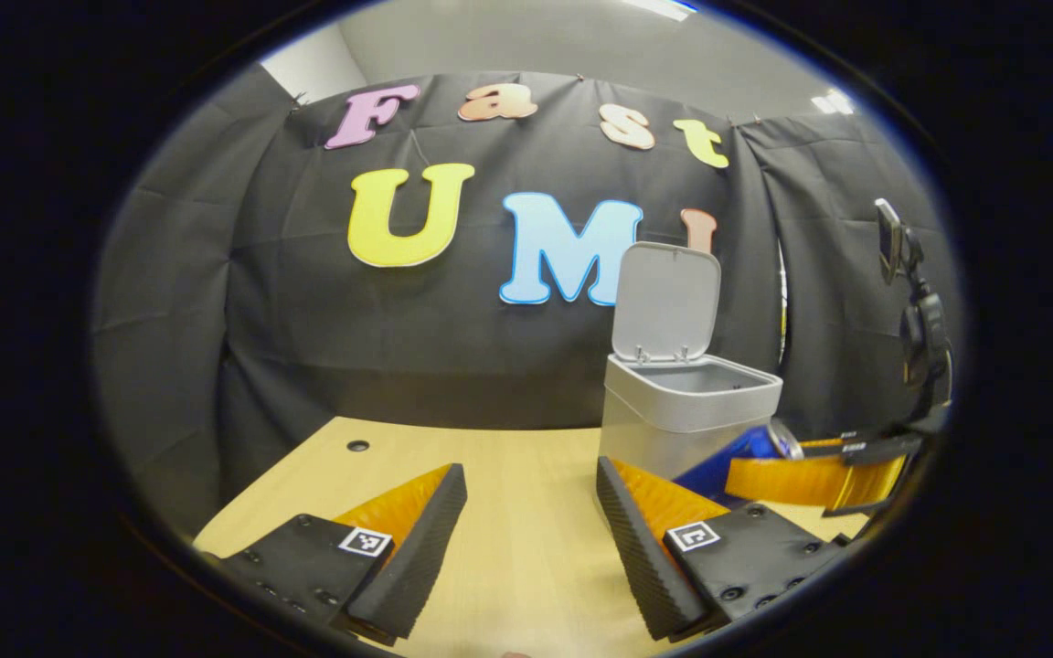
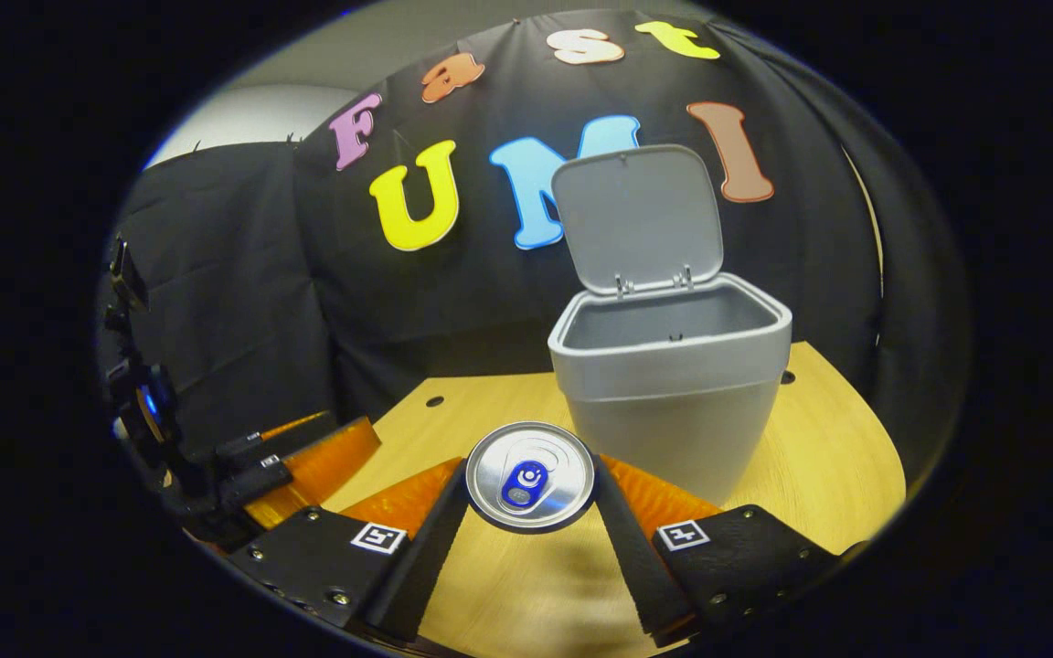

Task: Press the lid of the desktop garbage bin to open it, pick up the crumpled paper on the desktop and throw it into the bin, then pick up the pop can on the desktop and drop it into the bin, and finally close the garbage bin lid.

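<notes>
Here the pop can [image 2: 530, 476] sits clamped between the two fingers of the right gripper [image 2: 531, 512], its silver top and blue pull tab facing the camera in the right gripper view; the can's body is hidden behind that top there, so no brand or printing can be read on it. From the left gripper view the same can [image 1: 735, 460] appears as a blue cylinder with a silver end, lying tilted, close in front of the bin's lower right side, held by the right gripper [image 1: 819, 475], whose fingers reach in from the right edge. Just beyond the can stands the garbage bin [image 2: 673, 402], grey, resting on the desktop [image 2: 819, 457], with its lid [image 2: 638, 217] swung up and standing nearly upright at the back on two small hinges; the inside looks plain grey and what lies at the bottom cannot be seen. No writing is legible on the bin or lid. The only markings close by are the small square black-and-white tags on each gripper's body. The left gripper [image 1: 531, 521] is low over the wood-toned desktop [image 1: 526, 475], fingers spread well apart with nothing between them, pointing toward the bin [image 1: 686, 402] and its raised lid [image 1: 665, 300]. In the right gripper view, the left gripper [image 2: 307, 461] shows at the left edge, low beside the table.
</notes>
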The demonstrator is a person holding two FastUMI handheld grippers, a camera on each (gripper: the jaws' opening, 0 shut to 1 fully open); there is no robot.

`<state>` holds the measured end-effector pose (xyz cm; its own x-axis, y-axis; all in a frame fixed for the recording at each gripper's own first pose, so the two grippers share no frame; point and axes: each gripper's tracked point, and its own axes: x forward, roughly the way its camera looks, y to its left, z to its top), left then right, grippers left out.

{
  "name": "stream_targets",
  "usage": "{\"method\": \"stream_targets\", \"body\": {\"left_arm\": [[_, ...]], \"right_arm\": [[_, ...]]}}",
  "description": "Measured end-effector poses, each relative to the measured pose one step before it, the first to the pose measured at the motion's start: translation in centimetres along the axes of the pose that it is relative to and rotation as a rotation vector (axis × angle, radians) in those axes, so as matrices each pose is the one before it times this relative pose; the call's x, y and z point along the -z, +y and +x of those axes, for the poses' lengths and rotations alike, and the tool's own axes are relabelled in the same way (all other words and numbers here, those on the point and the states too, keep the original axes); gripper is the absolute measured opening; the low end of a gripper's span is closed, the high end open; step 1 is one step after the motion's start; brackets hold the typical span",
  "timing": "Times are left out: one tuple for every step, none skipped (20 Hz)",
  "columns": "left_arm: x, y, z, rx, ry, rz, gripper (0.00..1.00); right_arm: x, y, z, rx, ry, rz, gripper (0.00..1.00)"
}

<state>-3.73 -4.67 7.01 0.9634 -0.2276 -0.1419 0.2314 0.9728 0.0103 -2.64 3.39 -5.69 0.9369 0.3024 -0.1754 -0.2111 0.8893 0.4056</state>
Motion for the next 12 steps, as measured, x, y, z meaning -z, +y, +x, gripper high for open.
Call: {"method": "stream_targets", "body": {"left_arm": [[0.002, -0.107, 0.145, 0.00339, 0.00089, 0.00156, 0.96], [0.055, -0.237, 0.193, 0.00372, 0.00132, 0.00147, 0.94], [-0.016, -0.211, 0.200, 0.00345, -0.00054, 0.00163, 0.96], [-0.029, -0.076, 0.032, 0.00080, -0.00174, 0.00171, 0.96], [-0.044, -0.086, 0.140, 0.00133, -0.00149, 0.00059, 0.96], [-0.257, -0.121, 0.065, 0.00100, -0.00250, 0.00106, 0.94], [-0.137, -0.072, 0.086, -0.00129, -0.00326, 0.00293, 0.94], [0.040, 0.037, -0.089, -0.00182, -0.00251, 0.00227, 0.92], [-0.087, 0.020, 0.056, -0.00225, -0.00249, 0.00085, 0.94], [-0.107, 0.063, -0.030, -0.00177, -0.00204, -0.00137, 0.94], [-0.019, 0.005, 0.036, -0.00261, 0.00033, -0.00187, 0.94], [0.120, 0.148, -0.075, -0.00252, 0.00087, -0.00265, 0.94]], "right_arm": [[-1.200, 0.109, -0.111, -0.00342, -0.02973, -0.00612, 0.84], [-1.029, 0.027, -0.033, -0.00097, -0.02724, -0.00762, 0.84], [-1.047, -0.013, -0.018, -0.00109, -0.02444, -0.00773, 0.84], [-0.901, -0.242, 0.115, 0.00164, -0.02133, -0.00736, 0.84], [-0.559, -0.067, 0.071, -0.00131, -0.01637, -0.00745, 0.84], [-0.540, 0.006, 0.086, -0.00299, -0.01591, -0.00616, 0.84], [-0.454, 0.000, 0.170, -0.00344, -0.01015, -0.00397, 0.84], [-0.392, -0.191, 0.131, 0.00442, -0.01343, -0.00379, 0.84], [-0.448, -0.190, 0.080, 0.00287, -0.01196, -0.00485, 0.84], [-0.603, -0.130, 0.273, 0.00532, -0.01515, -0.00415, 0.84], [-0.597, -0.166, 0.150, 0.00386, -0.01698, -0.00237, 0.84], [-0.695, -0.102, 0.083, 0.00637, -0.02222, -0.00086, 0.84]]}}
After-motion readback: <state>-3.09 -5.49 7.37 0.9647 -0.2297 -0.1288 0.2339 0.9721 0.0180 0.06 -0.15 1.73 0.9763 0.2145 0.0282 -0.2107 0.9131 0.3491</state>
